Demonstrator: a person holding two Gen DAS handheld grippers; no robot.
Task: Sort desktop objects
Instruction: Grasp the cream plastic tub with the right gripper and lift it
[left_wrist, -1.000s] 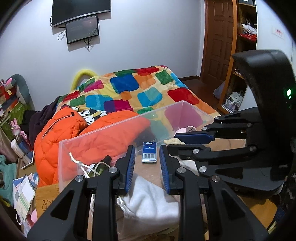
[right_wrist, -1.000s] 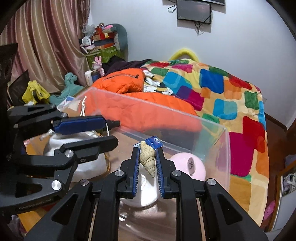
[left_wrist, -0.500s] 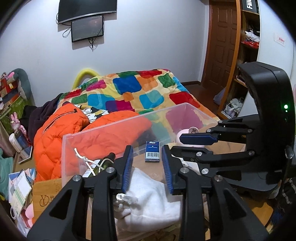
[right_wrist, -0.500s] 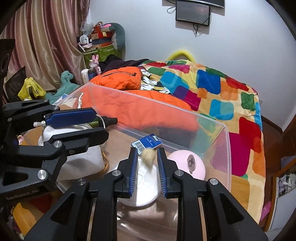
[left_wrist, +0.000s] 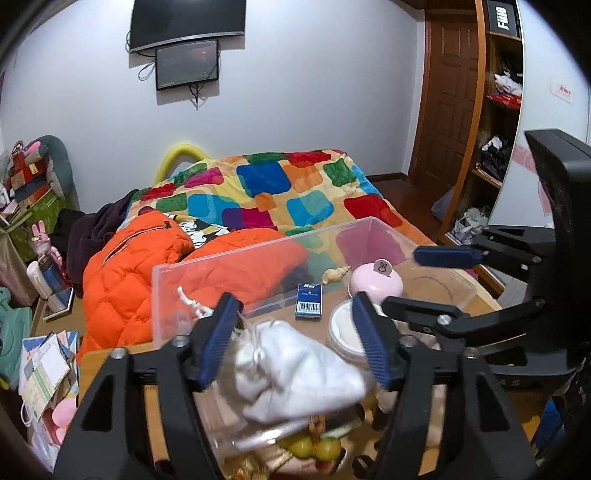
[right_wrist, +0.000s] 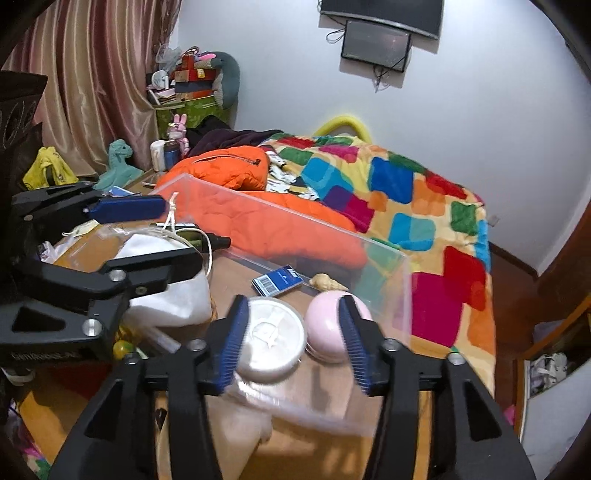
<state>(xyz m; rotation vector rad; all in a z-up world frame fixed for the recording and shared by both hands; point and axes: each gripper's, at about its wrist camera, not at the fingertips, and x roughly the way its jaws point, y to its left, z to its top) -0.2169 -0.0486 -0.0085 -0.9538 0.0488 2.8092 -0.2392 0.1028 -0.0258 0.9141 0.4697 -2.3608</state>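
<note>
- Left gripper (left_wrist: 295, 332): jaws opening, nothing gripped; white drawstring cloth pouch (left_wrist: 295, 365) lies below between them, inside the clear plastic bin (left_wrist: 373, 225).
- Right gripper (right_wrist: 293, 338): jaws opening, empty, above round white lidded jar (right_wrist: 271, 338) and pink round case (right_wrist: 328, 321).
- Cream spiral seashell (right_wrist: 327, 282) rests on bin floor by far wall, just right of blue barcode box (right_wrist: 277, 282).

even indoor light, fisheye warp, foreground blur

In the clear bin (right_wrist: 384, 254): one shell (right_wrist: 327, 282), one blue box (right_wrist: 277, 280), one pink case (right_wrist: 328, 321), one white jar (right_wrist: 271, 338), one white pouch (left_wrist: 295, 373).
</note>
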